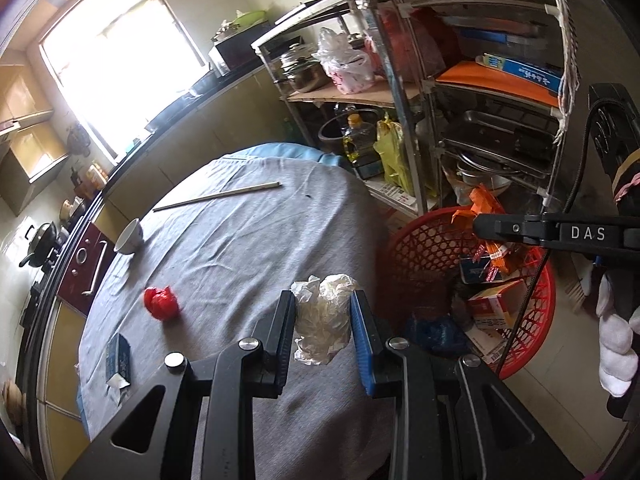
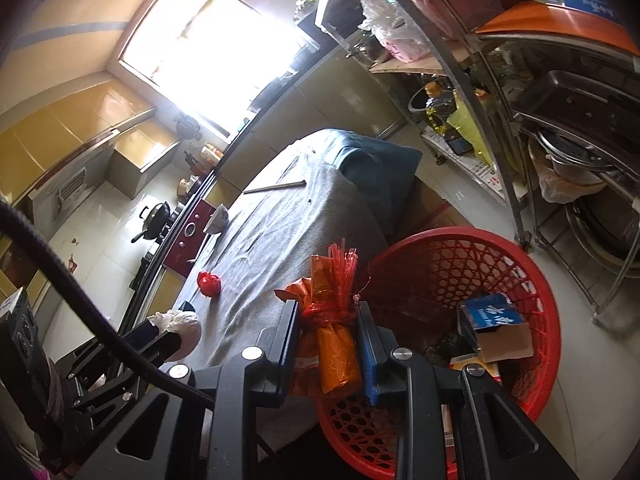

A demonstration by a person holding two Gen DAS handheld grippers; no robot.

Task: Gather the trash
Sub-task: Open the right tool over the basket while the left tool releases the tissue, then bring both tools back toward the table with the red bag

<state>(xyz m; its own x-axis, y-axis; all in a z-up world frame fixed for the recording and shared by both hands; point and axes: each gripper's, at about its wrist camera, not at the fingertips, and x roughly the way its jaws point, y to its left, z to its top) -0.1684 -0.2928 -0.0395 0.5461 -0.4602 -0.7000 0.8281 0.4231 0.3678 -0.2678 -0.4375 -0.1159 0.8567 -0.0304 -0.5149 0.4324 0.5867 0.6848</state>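
Note:
My left gripper [image 1: 323, 320] is shut on a crumpled white plastic wad [image 1: 322, 322], held above the right part of the grey-clothed table [image 1: 240, 240]. My right gripper [image 2: 328, 332] is shut on an orange wrapper tied with red ribbon [image 2: 334, 344], held over the near rim of the red mesh basket [image 2: 540, 280]. In the left wrist view that right gripper [image 1: 476, 224] shows over the basket [image 1: 536, 320] with the orange wrapper [image 1: 486, 204]. The basket holds boxes [image 2: 492, 320] and wrappers. A red crumpled wad [image 1: 161, 303] and a small blue carton [image 1: 119, 358] lie on the table.
A white bowl [image 1: 130, 236] and chopsticks [image 1: 218, 197] lie on the far part of the table. A metal rack [image 1: 420, 120] loaded with pots, trays and bags stands behind the basket. A kitchen counter with a stove [image 1: 44, 240] runs along the left.

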